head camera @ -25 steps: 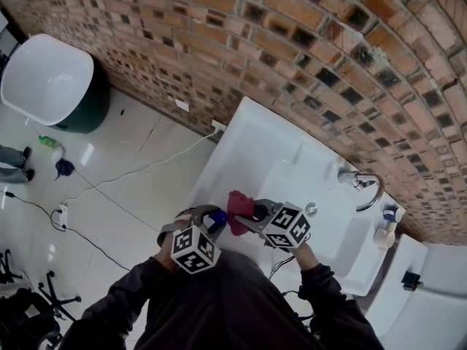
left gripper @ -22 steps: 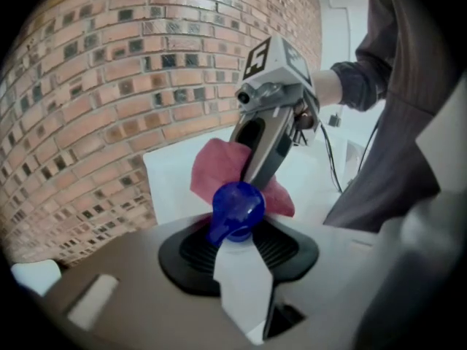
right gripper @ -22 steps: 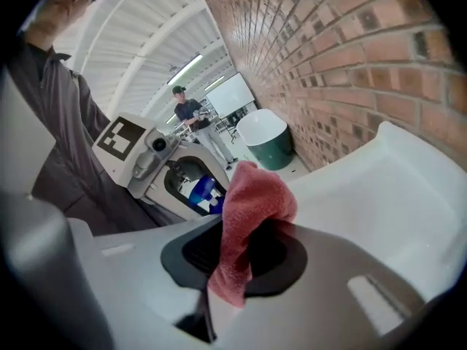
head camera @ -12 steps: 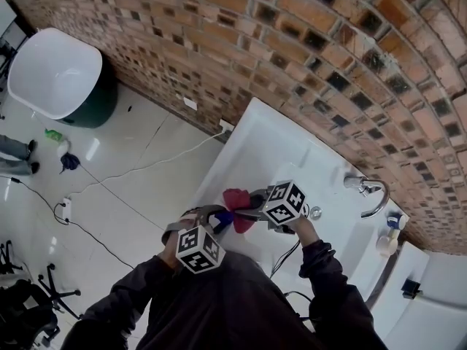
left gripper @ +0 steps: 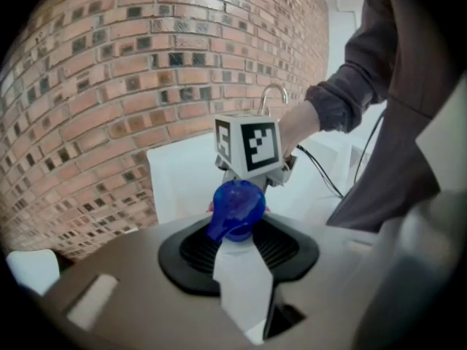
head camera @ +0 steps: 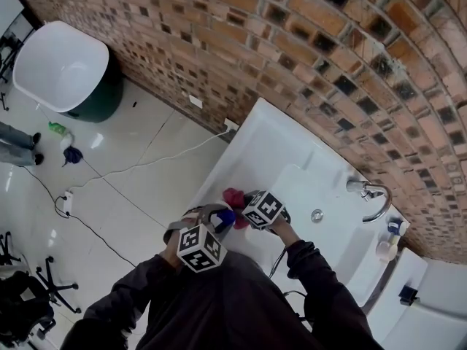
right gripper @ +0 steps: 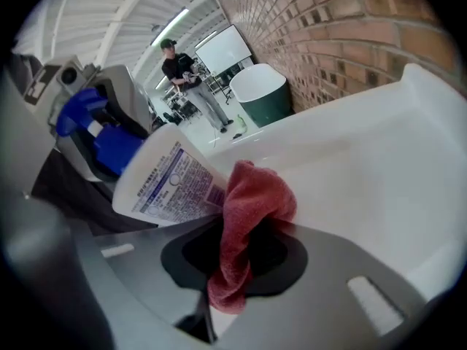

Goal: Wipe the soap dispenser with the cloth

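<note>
Soap dispenser [left gripper: 235,257] sits in left jaws, cloth [right gripper: 248,224] in right.

Bright, even light fills the room; the glossy floor [head camera: 131,173] shows pale glare. Both gripper views bow the brick wall [left gripper: 109,86] and darken at the rim; the soap dispenser [left gripper: 235,208] looks soft.

A white sink [head camera: 281,141] with a chrome faucet [head camera: 359,187] stands against a brick wall [head camera: 292,42].
</note>
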Demonstrator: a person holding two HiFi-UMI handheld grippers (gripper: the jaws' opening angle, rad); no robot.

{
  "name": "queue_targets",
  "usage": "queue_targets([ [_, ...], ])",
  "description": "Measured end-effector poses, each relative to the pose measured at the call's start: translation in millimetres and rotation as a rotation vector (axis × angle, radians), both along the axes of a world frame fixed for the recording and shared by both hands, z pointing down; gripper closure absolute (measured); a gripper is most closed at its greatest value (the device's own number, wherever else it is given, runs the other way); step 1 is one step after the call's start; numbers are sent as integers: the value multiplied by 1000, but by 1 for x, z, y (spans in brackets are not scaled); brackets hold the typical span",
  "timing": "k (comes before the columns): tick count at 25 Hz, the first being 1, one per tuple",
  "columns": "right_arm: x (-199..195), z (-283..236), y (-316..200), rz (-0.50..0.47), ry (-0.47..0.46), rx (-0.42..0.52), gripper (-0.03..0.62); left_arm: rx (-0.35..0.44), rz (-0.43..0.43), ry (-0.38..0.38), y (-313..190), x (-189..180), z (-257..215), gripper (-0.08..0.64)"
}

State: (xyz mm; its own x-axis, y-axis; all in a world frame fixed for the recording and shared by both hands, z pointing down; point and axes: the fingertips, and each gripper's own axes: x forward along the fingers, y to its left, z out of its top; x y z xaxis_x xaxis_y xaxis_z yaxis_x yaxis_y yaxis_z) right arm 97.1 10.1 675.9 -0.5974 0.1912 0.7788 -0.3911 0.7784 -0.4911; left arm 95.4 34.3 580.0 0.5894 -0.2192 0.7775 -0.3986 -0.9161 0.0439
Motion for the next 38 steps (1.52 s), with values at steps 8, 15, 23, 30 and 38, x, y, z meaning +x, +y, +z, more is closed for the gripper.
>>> queue_targets([
  [8,7,-51,-5,72,-67,207,531,9,-36,3,0,0,-1,422],
  [15,22,-121,5,189,-154,343,531,10,-67,32,4,-8,-12,405],
  [23,9,-174,30,171,-191,484,531,-38,-204,125,8,-23,-27,405],
  [30,4,-177,39,179,-201,492,531,-59,-241,147,17,-41,-31,408],
  [38,8,-180,40,197,-185,547,535,-23,-222,160,16,-40,-41,423],
])
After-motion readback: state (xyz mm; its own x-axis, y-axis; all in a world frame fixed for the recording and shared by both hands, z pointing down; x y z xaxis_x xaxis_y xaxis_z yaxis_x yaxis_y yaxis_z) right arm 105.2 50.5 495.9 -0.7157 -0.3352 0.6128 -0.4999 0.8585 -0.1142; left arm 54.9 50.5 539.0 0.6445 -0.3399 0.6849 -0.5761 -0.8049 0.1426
